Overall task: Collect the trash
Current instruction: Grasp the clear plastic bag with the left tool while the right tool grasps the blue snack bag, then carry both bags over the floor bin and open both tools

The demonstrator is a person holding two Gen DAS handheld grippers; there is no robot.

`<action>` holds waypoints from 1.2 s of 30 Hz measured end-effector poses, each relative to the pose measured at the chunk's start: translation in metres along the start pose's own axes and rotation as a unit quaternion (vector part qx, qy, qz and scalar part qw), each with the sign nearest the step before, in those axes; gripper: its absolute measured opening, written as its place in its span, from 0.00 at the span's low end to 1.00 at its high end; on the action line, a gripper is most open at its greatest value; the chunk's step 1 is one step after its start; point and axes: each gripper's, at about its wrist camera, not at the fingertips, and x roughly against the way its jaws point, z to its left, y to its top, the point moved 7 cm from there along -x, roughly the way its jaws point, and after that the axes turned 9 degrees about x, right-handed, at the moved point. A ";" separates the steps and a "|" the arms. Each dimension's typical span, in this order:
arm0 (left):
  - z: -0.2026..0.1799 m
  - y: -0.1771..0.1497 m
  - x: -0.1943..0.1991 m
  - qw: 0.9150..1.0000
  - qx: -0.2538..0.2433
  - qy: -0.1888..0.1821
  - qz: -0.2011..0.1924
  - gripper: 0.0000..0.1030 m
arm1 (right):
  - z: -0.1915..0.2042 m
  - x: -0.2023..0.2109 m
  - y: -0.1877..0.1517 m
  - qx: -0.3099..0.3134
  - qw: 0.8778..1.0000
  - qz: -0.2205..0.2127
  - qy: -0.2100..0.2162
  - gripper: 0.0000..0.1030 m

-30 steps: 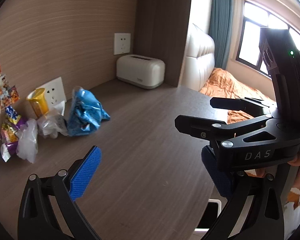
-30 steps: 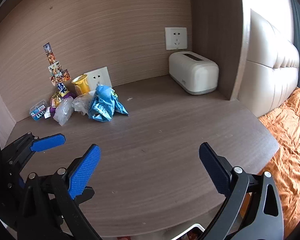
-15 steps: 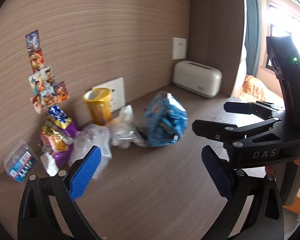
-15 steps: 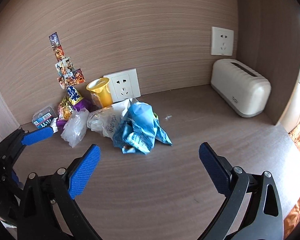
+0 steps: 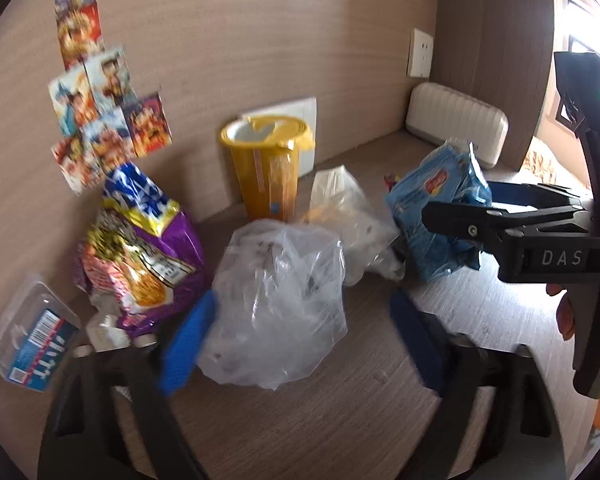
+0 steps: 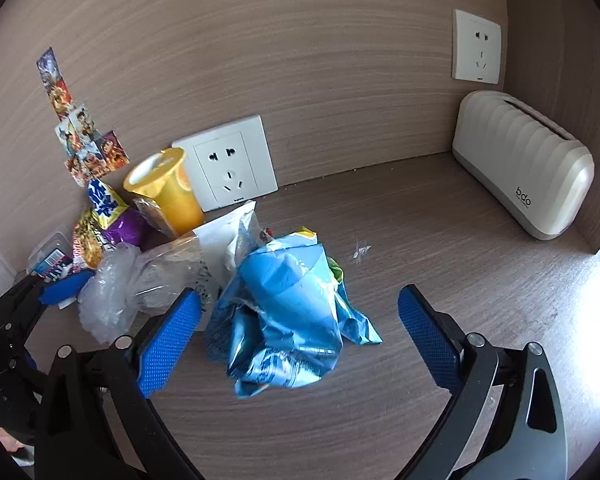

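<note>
A trash pile lies on the wooden desk (image 6: pixel 440 248) by the wall. In the left wrist view a crumpled clear plastic bag (image 5: pixel 276 300) sits between the closing jaws of my left gripper (image 5: pixel 300 344). The left pad is at the bag's edge and the right pad stands apart from it. In the right wrist view a crumpled blue snack bag (image 6: pixel 284 320) lies between the closing jaws of my right gripper (image 6: pixel 298 342), and neither pad presses on it. The blue snack bag (image 5: pixel 440 216) also shows in the left wrist view, partly behind the right gripper's black body.
A yellow cup (image 5: pixel 268 176), a purple and yellow snack bag (image 5: pixel 140 256), a second clear wrapper (image 5: pixel 348 216) and a clear box with a blue label (image 5: pixel 32 340) crowd the wall. A white appliance (image 6: pixel 524 164) stands at the back right. Stickers (image 5: pixel 100 100) and sockets (image 6: pixel 228 164) cover the wall.
Both grippers have moved in toward the trash pile and lower. Their jaws have narrowed, the left around the clear bag and the right around the blue bag.
</note>
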 end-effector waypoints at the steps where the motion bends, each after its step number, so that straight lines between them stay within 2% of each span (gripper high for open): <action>1: 0.001 0.000 -0.002 1.000 0.005 -0.006 0.005 0.64 | 0.001 -0.002 0.000 0.001 1.000 -0.001 0.008 0.65; 2: 0.002 0.001 -0.003 1.000 0.009 -0.010 0.004 0.61 | 0.001 -0.003 -0.001 0.000 1.000 0.000 0.008 0.63; 3: 0.003 0.001 -0.003 1.000 0.008 -0.008 0.002 0.52 | 0.001 -0.002 -0.001 0.002 1.000 -0.001 0.009 0.59; 6: 0.002 0.001 0.000 1.000 0.003 -0.005 0.001 0.44 | 0.004 0.006 -0.004 0.016 1.000 -0.001 0.005 0.54; 11: -0.004 0.003 0.031 1.000 0.005 -0.006 -0.017 0.43 | 0.003 0.036 -0.011 0.025 1.000 -0.014 -0.001 0.54; 16: -0.026 -0.002 0.067 0.999 -0.005 -0.010 -0.032 0.43 | -0.004 0.076 -0.023 0.018 0.999 -0.033 -0.001 0.53; 20: -0.056 -0.011 0.089 0.999 -0.013 -0.019 -0.038 0.43 | -0.011 0.109 -0.035 0.012 0.999 -0.044 0.001 0.53; 27: -0.132 -0.042 0.121 0.997 -0.030 -0.064 -0.035 0.43 | -0.037 0.173 -0.069 0.003 0.999 -0.050 -0.017 0.53; 32: -0.196 -0.078 0.138 0.992 -0.062 -0.111 -0.020 0.43 | -0.066 0.224 -0.118 -0.022 0.998 -0.040 -0.051 0.53; 36: -0.248 -0.110 0.146 0.984 -0.093 -0.153 -0.002 0.43 | -0.087 0.255 -0.161 -0.048 0.996 -0.022 -0.078 0.53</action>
